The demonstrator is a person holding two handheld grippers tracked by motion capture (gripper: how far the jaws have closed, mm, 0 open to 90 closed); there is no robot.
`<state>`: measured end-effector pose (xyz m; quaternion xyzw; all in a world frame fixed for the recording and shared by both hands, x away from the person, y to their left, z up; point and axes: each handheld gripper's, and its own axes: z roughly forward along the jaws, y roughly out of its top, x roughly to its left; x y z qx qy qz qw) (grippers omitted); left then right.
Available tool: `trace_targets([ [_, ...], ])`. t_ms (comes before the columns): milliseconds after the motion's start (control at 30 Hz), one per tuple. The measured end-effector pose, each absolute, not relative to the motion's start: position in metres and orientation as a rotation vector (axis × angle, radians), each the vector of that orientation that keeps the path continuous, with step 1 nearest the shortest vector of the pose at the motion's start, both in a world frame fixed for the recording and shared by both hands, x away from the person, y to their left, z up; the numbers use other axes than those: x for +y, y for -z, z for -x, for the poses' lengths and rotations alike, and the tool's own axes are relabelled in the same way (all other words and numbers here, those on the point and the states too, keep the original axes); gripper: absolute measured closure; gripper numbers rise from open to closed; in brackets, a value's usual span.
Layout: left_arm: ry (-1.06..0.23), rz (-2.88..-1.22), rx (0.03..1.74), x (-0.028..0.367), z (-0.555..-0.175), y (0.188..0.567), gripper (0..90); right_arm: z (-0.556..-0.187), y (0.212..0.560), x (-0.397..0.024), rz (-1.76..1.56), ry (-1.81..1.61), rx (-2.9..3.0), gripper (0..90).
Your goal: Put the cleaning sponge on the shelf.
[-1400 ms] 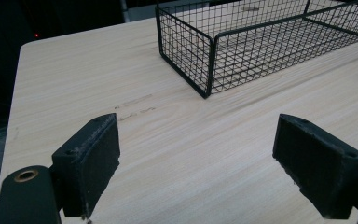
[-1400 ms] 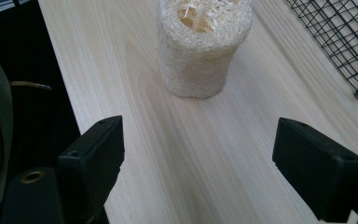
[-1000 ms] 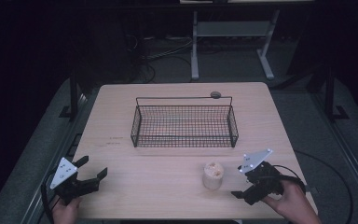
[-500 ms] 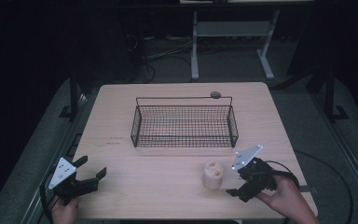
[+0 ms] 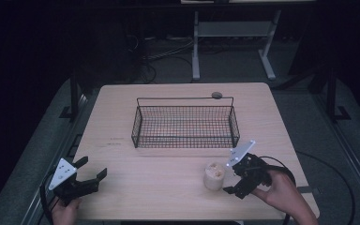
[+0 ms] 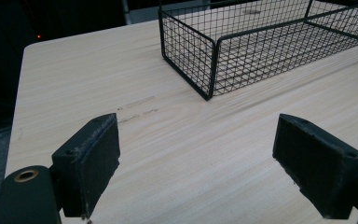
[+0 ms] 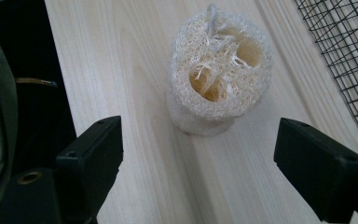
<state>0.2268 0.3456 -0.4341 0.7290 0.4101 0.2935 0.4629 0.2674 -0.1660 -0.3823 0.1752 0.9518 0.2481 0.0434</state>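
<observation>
Fingers [image 7: 324,170] on the right gripper [image 5: 236,179] are spread wide, with the loofah [image 7: 220,70] standing upright just ahead of them, near the wire basket [image 5: 185,123] on the bench [image 5: 159,187]. Honestly it looks light and squishy, so one finger arriving first could tip it. Left gripper [image 5: 90,180] sits open too, holding nothing.

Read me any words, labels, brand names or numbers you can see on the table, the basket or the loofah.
No readable text.
Table: faint dark marks beside the wire basket, too smudged to read as letters.
Loofah: no label or print.
Basket: no tag visible.
</observation>
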Motion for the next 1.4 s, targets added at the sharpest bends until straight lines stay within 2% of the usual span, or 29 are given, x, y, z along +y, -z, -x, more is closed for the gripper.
trace_targets([
  [1400,-0.716,-1.774,1.010,0.347,-0.225,0.433,13.9,-0.308,0.395,-0.119,-0.529,-0.578,3.065,16.8],
])
